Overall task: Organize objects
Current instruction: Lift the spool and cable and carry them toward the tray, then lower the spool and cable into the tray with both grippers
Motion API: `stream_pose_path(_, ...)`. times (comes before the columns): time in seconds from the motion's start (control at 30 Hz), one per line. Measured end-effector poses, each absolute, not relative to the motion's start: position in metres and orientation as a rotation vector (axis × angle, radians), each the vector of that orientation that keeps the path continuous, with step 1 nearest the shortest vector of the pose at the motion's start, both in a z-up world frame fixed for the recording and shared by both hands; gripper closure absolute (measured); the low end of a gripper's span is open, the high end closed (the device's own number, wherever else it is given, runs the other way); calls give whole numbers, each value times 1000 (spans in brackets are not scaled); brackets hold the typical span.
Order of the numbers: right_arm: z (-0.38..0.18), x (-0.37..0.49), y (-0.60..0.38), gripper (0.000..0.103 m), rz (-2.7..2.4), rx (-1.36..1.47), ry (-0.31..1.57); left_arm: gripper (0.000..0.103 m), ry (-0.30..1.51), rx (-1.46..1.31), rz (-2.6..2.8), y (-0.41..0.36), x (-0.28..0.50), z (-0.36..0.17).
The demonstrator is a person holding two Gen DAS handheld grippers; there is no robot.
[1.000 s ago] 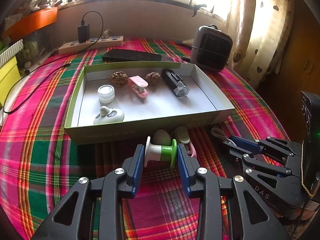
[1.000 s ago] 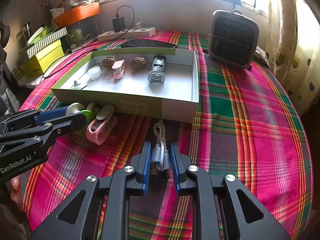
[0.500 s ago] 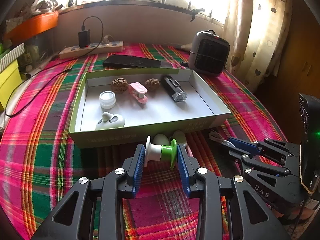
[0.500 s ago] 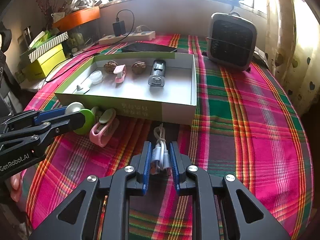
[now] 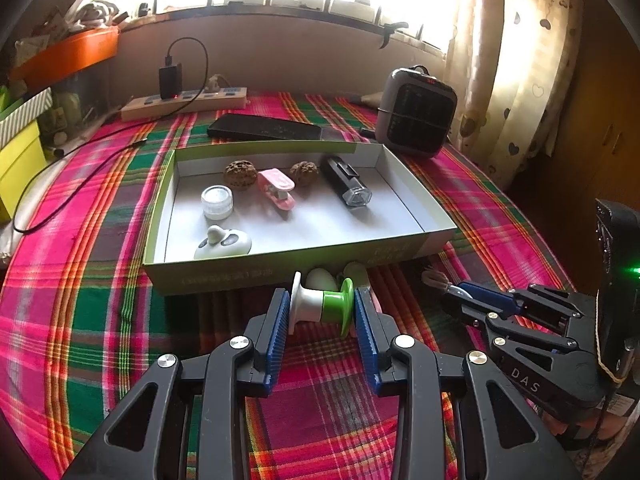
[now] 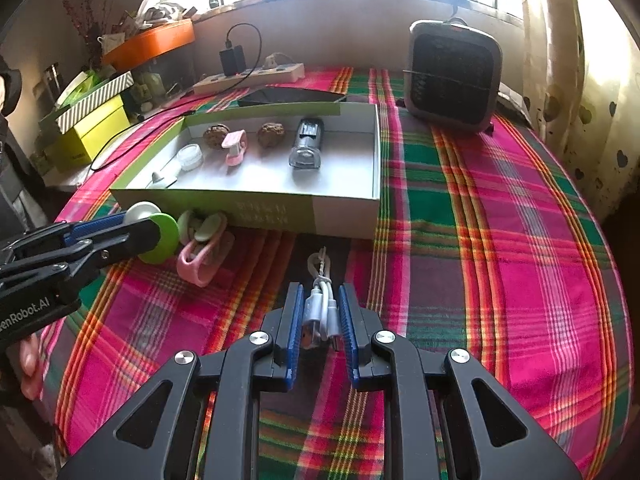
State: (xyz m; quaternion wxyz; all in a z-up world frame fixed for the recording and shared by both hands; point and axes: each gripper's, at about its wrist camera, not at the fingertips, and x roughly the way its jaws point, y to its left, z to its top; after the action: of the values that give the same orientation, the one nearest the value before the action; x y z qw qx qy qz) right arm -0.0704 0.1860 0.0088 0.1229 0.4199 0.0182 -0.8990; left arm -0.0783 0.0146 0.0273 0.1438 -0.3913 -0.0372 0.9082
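Box (image 5: 400,168) holds six items: two walnuts (image 5: 240,174), perhaps.

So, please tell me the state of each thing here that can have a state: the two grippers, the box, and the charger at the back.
Left gripper: shut on the white and green spool.
Right gripper: shut on the bundled white cable.
Box: open, no lid, six small things inside.
Black charger: plugged into the power strip.
Heater: upright; on or off, cannot tell.
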Motion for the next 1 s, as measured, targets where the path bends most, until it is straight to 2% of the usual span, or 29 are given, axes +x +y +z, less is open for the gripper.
stream_pose_path(1.0, 44, -86, 189, 84, -2687, 1087, 35, 72, -87, -1055, 2643, 14, -97, 48)
